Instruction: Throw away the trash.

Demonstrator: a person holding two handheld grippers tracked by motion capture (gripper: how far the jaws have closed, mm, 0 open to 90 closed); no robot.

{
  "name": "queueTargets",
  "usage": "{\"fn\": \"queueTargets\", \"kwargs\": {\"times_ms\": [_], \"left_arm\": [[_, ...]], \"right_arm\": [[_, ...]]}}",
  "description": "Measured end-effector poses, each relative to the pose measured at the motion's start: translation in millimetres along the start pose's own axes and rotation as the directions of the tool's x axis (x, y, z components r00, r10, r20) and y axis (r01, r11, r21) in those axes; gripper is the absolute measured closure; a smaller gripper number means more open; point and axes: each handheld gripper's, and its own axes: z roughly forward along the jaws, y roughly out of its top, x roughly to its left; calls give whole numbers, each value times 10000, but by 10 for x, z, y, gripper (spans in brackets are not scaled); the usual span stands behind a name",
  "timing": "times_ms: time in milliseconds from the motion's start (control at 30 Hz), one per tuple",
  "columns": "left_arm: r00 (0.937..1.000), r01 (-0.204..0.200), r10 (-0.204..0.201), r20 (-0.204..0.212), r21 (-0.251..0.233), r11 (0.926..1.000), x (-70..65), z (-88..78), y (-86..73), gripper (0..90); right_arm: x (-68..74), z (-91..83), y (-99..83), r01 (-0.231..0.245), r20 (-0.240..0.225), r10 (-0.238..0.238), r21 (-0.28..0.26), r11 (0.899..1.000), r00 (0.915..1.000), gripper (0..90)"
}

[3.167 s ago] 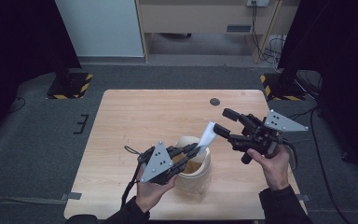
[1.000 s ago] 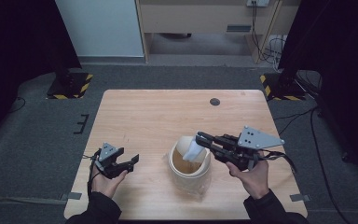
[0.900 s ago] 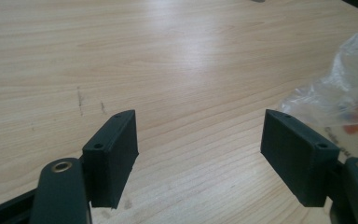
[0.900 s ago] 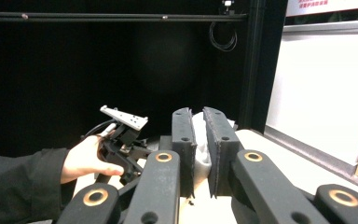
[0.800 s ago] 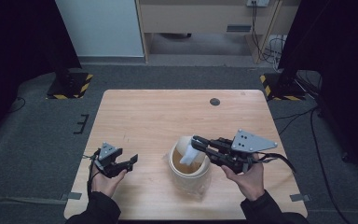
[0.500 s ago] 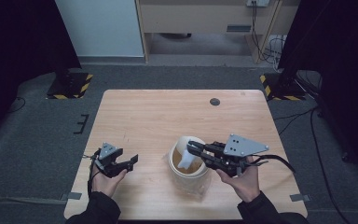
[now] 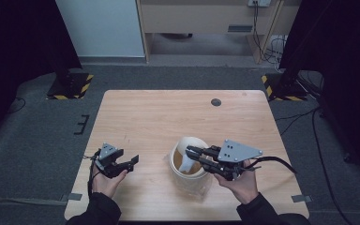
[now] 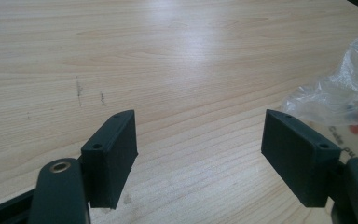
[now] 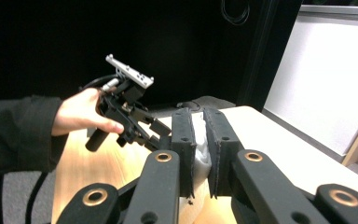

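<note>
Near the table's (image 7: 150, 112) front edge, the right gripper (image 7: 191, 153) clamped a white scrap (image 7: 186, 162) over the bucket (image 7: 190, 177); the left gripper (image 7: 130, 162) gaped empty; the plastic bag's (image 8: 349, 98) print was seemingly unreadable.

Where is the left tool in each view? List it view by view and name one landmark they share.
High view: the left tool sits low and left, over the table's near edge.
Left gripper view: its own open jaws rise from the bottom corners.
Right gripper view: left of centre, held in a hand, beyond the right tool, which grips a white piece.
Shared landmark: the wooden table.
</note>
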Motion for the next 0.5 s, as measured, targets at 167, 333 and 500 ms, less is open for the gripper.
{"fn": "queueTargets", "kwargs": {"times_ms": [167, 333, 500], "left_arm": [[10000, -3, 3, -2, 6, 10000, -1, -2, 2, 267], [10000, 3, -3, -9, 11, 10000, 1, -2, 3, 269], [10000, 15, -15, -14, 15, 10000, 3, -4, 2, 270]], "right_arm": [[30, 11, -37, 390, 27, -391, 233, 9990, 9992, 832], [63, 14, -67, 734, 68, -737, 396, 9965, 9973, 832], [87, 31, -100, 1013, 100, -1019, 507, 9936, 9947, 833]]}}
